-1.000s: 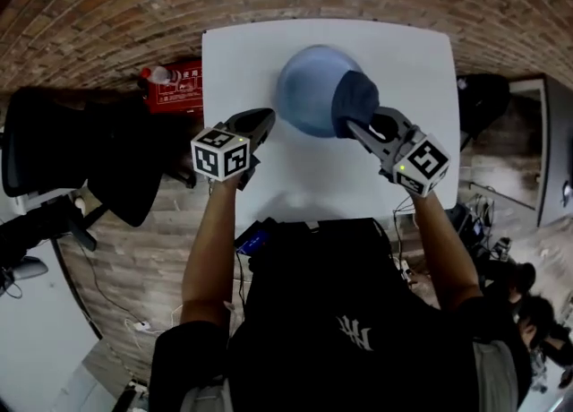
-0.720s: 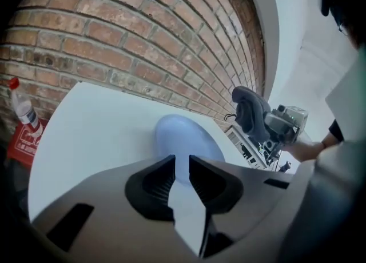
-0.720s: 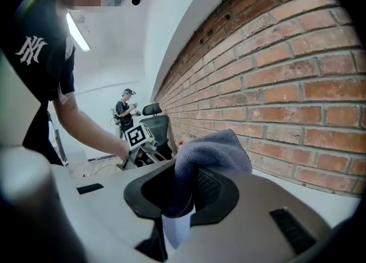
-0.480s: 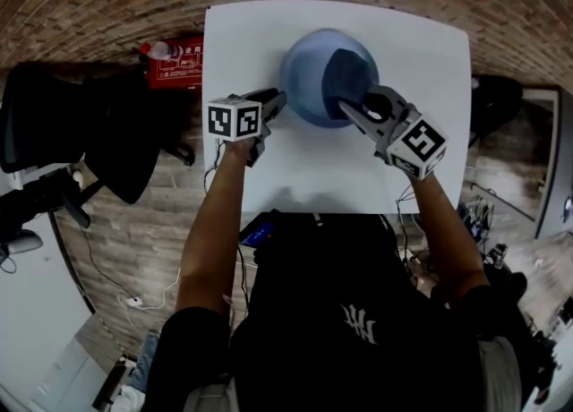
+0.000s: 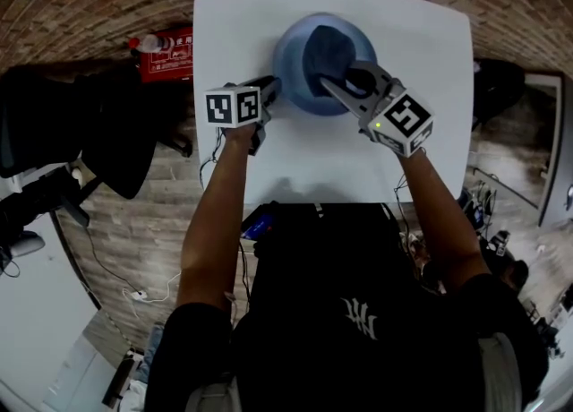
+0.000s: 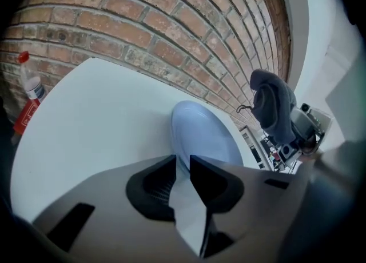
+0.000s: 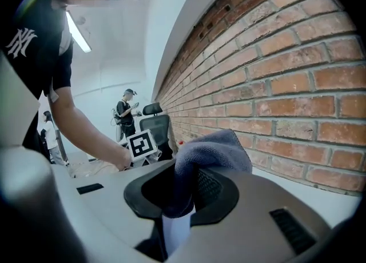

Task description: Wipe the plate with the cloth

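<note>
A pale blue plate (image 5: 288, 63) lies at the far middle of the white table (image 5: 421, 52). A dark blue cloth (image 5: 326, 50) rests on the plate's middle, bunched up, with my right gripper (image 5: 333, 88) shut on it from the near side. In the right gripper view the cloth (image 7: 209, 147) bulges out from between the jaws of that gripper (image 7: 186, 193). My left gripper (image 5: 271, 88) is at the plate's left rim. In the left gripper view its jaws (image 6: 183, 167) are closed narrowly over the edge of the plate (image 6: 203, 133), with the cloth (image 6: 273, 104) hanging beyond.
A red box with a bottle (image 5: 166, 54) sits on the brick floor left of the table. A black office chair (image 5: 107, 133) stands further left. The table's near half (image 5: 313, 168) holds nothing. A person (image 7: 127, 113) stands far off in the right gripper view.
Both grippers have moved away from me. The cloth has slid from the plate's right edge to its middle, and the left gripper has come up to the plate's left rim.
</note>
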